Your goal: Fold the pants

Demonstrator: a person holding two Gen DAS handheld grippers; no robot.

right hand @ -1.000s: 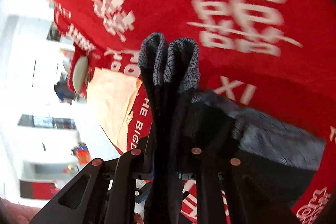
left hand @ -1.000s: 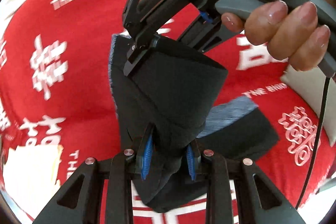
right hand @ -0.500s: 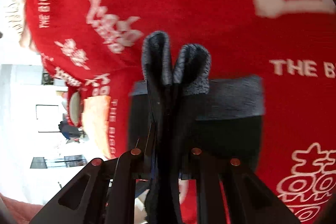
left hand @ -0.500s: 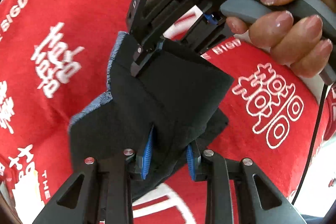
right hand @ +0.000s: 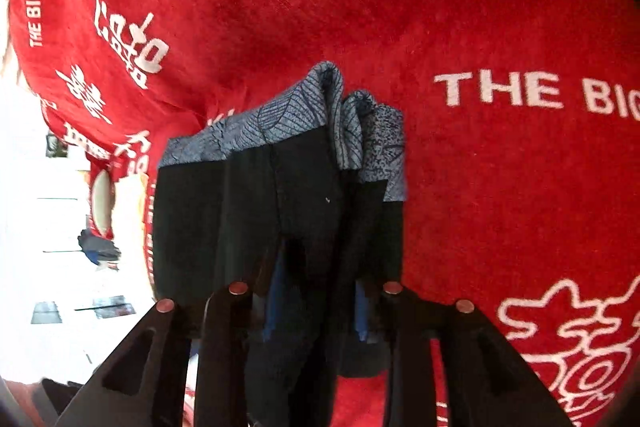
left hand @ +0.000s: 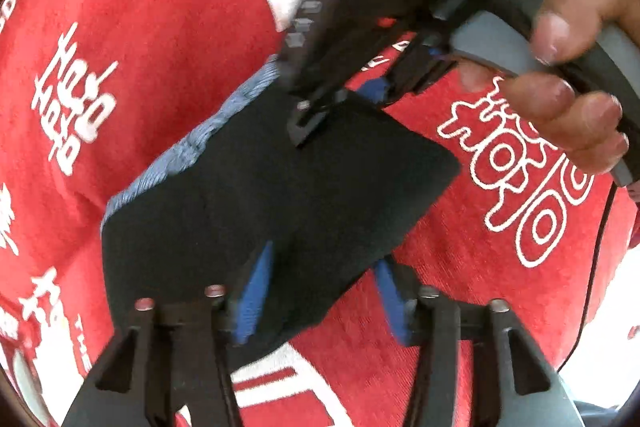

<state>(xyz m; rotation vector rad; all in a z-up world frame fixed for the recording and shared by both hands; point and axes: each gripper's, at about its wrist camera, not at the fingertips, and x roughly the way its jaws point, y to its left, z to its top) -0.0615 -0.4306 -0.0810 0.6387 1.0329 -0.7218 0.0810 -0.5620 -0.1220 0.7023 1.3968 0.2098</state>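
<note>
The black pants (left hand: 280, 195) with a blue-grey patterned waistband (left hand: 188, 147) lie folded on the red cloth (left hand: 160, 27). My left gripper (left hand: 324, 291) stands open, its blue pads spread, one pad on the fabric's near corner and the other over bare cloth. My right gripper shows in the left wrist view (left hand: 340, 99) at the pants' far edge, held by a hand. In the right wrist view the right gripper (right hand: 316, 299) has its jaws apart with the pants (right hand: 248, 211) and bunched waistband (right hand: 320, 115) still between the pads.
The red cloth (right hand: 480, 167) with white lettering covers the surface. An orange cloth and a bright room show past its left edge (right hand: 132, 195). A black cable (left hand: 596, 259) hangs at the right.
Both grippers have lowered the pants onto the red cloth. The left gripper's jaws have spread open and let go. The right gripper's jaws have widened too.
</note>
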